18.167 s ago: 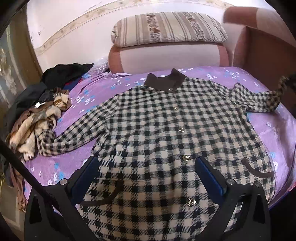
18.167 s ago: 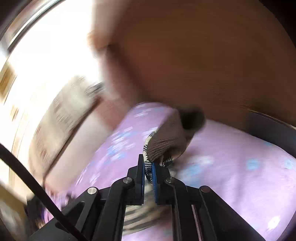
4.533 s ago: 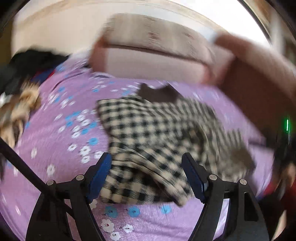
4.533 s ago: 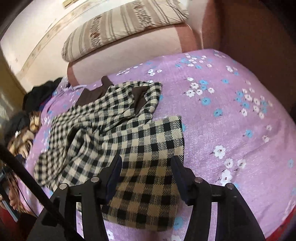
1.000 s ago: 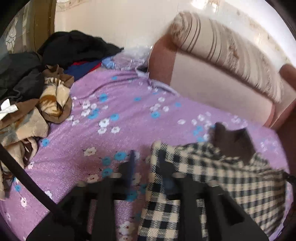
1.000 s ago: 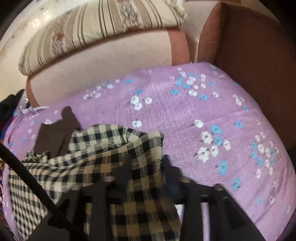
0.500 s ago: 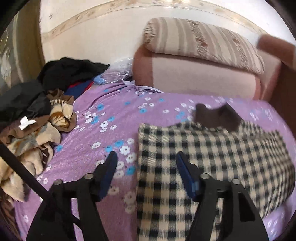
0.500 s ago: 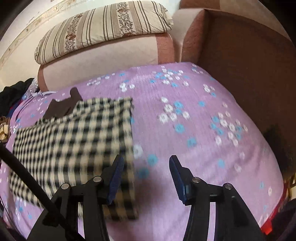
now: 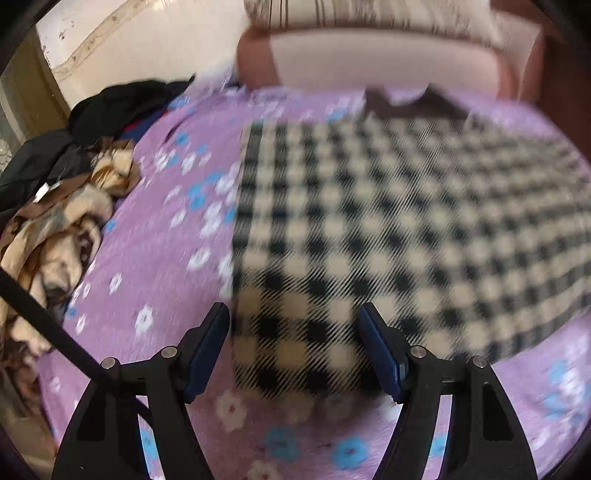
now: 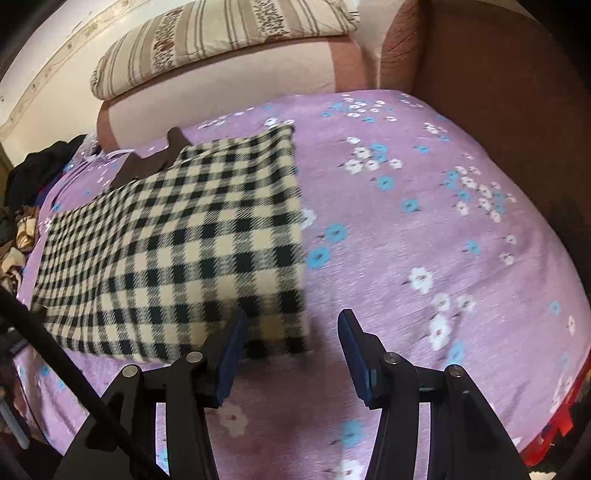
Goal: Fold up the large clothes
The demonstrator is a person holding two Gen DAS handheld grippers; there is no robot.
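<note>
A black-and-cream checked shirt (image 9: 388, 221) with a brown collar (image 9: 410, 101) lies folded into a flat rectangle on the purple flowered bedspread (image 9: 159, 258). My left gripper (image 9: 295, 332) is open and empty just above the shirt's near left corner. In the right wrist view the same shirt (image 10: 184, 251) fills the left half, its collar (image 10: 151, 158) at the far end. My right gripper (image 10: 291, 343) is open and empty over the shirt's near right corner. The left wrist view is motion-blurred.
A heap of other clothes (image 9: 55, 221) lies at the bed's left side, with dark garments (image 9: 122, 103) behind it. A pink bolster (image 10: 221, 85) and a striped pillow (image 10: 221, 33) stand at the head. A brown sofa side (image 10: 498, 92) borders the right.
Both grippers have let go of the shirt, opened and drawn back toward the near edge. The upper half is folded down, leaving a neat rectangle.
</note>
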